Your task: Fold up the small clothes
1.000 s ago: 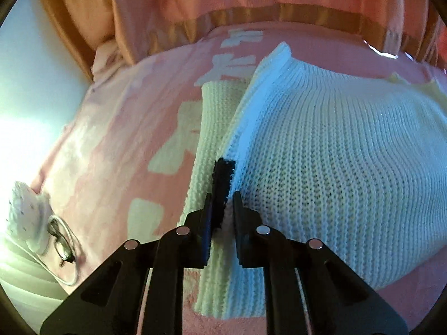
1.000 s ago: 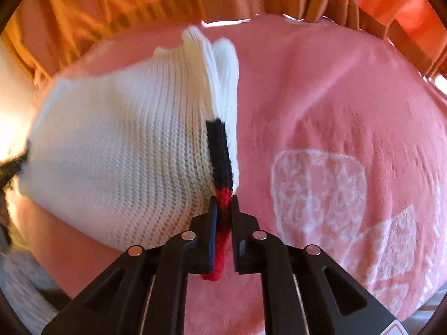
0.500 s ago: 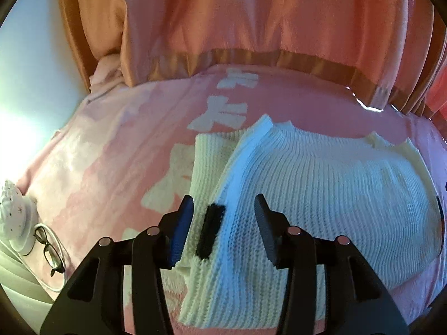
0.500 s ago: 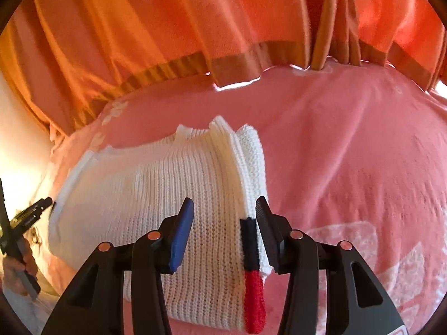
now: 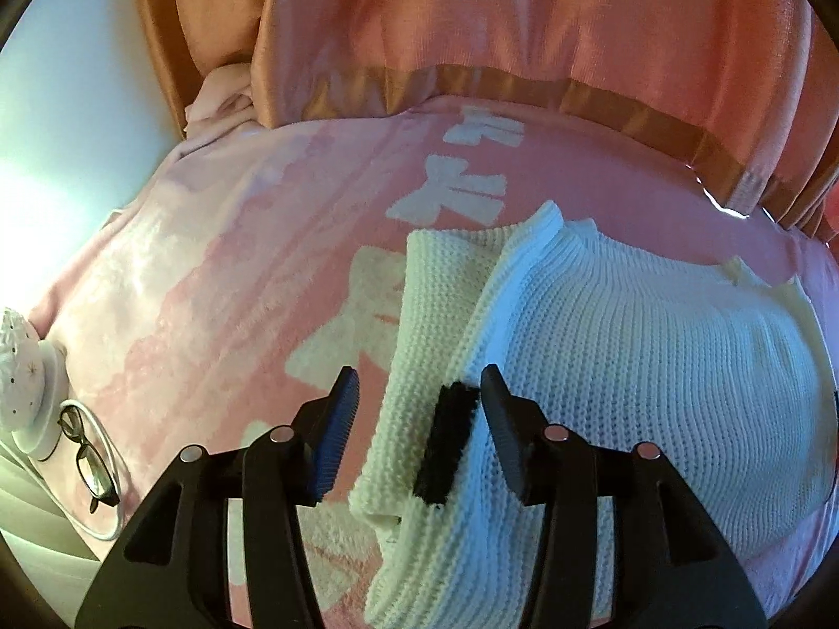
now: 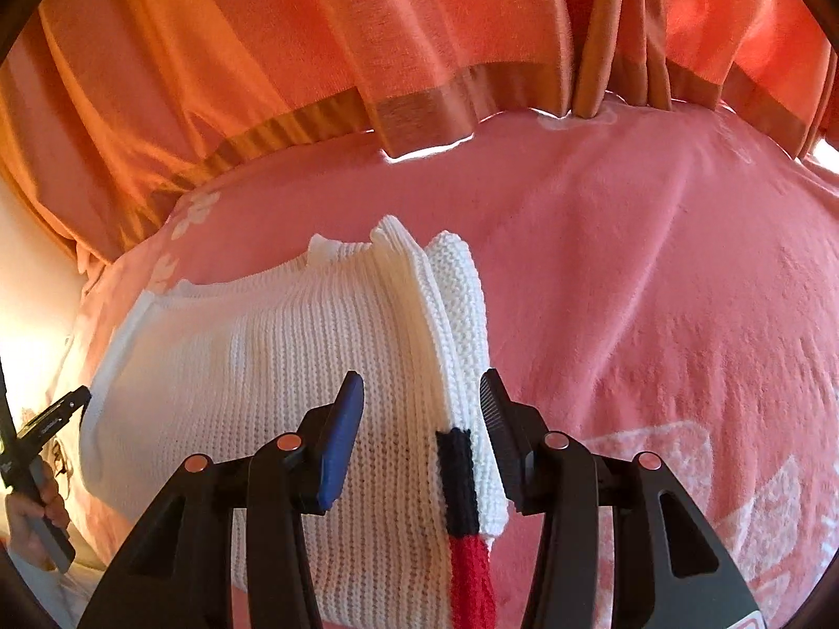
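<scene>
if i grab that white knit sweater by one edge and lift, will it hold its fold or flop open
The white knit sweater would probably flop: it is a soft, chunky rib knit, and its folded-in sleeves lie as loose layers. That thick knit suggests some weight, so a lifted edge likely sags. It should not slide much, since the pink blanket looks fuzzy.

A pink blanket (image 5: pixel 251 272) with white patterns covers my bed, orange curtains (image 6: pixel 325 42) hang behind, and black glasses (image 5: pixel 89 458) lie beside a white lamp (image 5: pixel 21 372).

sweater (image 5: pixel 655 367) on blanket (image 5: pixel 236 288), glasses (image 5: pixel 92 451) far left.
</scene>
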